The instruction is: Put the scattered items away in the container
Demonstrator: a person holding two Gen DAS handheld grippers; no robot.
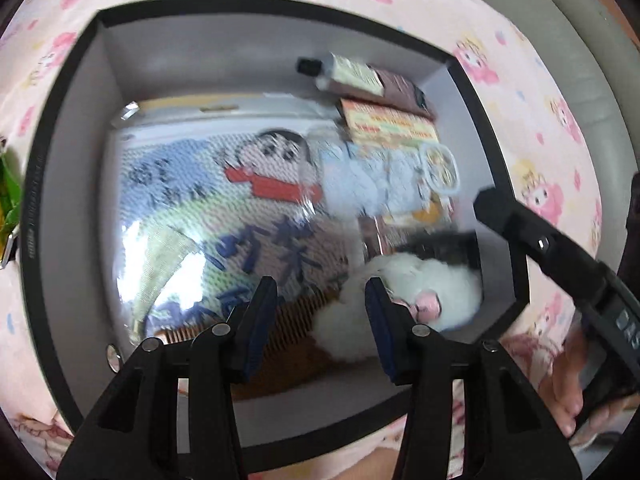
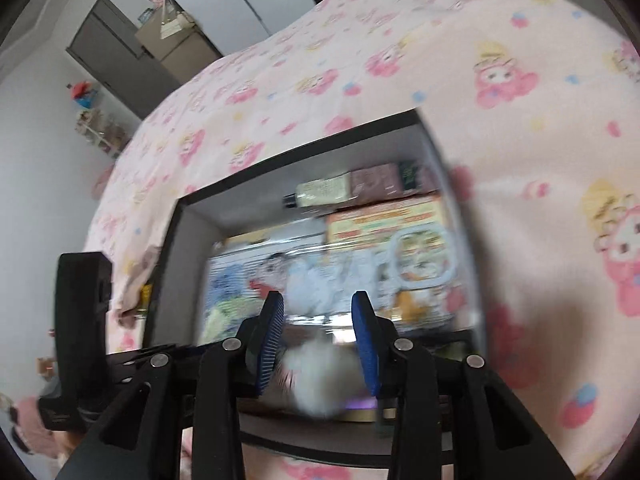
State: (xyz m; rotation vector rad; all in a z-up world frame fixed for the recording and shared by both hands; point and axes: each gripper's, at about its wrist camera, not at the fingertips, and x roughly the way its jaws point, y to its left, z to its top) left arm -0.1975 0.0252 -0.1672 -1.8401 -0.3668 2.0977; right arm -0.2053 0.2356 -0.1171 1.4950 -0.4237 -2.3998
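Left gripper (image 1: 320, 300) hangs open over the box (image 1: 72, 128) — nothing gripped; right gripper (image 2: 318, 320) likewise parted, empty — above the white plush (image 2: 320, 380).

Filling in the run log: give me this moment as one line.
left hand-held gripper: open, over box | right hand-held gripper: open, nothing gripped | white plush toy, comb, tube: in box

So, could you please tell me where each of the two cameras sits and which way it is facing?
Left wrist: on the left gripper, looking steeply down into the black box; its open jaws show above the wooden comb, with the right gripper and a hand at right.
Right wrist: on the right gripper, angled down over the box's near edge; its jaws, and the left gripper at left.
Shared: box, white plush toy, cartoon packet, pink bedspread.
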